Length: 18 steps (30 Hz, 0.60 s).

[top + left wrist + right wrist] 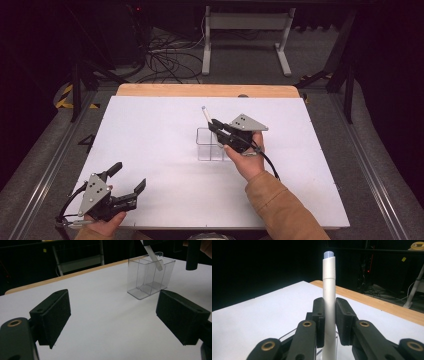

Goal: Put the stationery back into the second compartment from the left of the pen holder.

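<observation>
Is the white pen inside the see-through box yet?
Partly in. The right tool grips the white pen, and in the left gripper view its lower end dips inside the clear box, above the bottom.

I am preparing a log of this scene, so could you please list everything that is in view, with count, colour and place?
Marker pen: one, white with a pale blue end, clamped upright between the right gripper's jaws, its lower end in the clear box.
Clear plastic box: one, transparent, with an inner divider, standing on the board near its middle.
Board: one, white, covering the table top.
Table edge: one, light wood, showing along the far side of the board.
Desk frame: one, white metal legs, on the floor beyond the table.
Cables: several, black, on the floor to the far left.
Left gripper: one, black with a grey plate, jaws apart, holding nothing, at the near left corner.
Right gripper: one, black with a grey plate, above the box.
</observation>
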Tool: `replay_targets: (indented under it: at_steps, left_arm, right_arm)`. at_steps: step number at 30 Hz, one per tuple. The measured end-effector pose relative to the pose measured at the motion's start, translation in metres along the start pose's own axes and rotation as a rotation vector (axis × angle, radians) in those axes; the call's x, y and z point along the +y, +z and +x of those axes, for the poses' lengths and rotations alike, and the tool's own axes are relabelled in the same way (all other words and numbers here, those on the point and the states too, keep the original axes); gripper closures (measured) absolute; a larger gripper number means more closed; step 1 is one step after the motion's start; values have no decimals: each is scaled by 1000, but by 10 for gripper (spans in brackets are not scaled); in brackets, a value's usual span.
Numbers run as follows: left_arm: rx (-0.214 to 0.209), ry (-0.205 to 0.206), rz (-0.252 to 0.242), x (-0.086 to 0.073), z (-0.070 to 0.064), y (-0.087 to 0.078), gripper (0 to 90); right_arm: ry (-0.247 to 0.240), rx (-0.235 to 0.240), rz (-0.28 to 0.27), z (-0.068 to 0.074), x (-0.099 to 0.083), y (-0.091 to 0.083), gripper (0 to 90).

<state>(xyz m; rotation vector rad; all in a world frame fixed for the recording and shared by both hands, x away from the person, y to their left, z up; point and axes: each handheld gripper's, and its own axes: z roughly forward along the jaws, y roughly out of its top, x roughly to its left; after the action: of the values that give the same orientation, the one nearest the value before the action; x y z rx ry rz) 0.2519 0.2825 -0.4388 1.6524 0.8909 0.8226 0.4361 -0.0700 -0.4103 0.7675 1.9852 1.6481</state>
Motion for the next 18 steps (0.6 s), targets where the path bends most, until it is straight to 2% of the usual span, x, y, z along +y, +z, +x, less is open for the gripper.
replay_targets:
  at_steps: [4,10,15,18]
  left_arm:
    - [-1,2,1,0,0,0,132]
    - [-1,-1,0,0,0,1,132]
    - [-1,1,1,1,-1,1,132]
    - [-2,1,1,0,-1,1,132]
  right_arm:
    - [3,-5,12,0,0,-1,783]
    - [-22,-24,4,1,5,-6,575]
    - [-32,-21,5,5,11,-10,405]
    - [-36,-7,-1,8,18,-15,370]
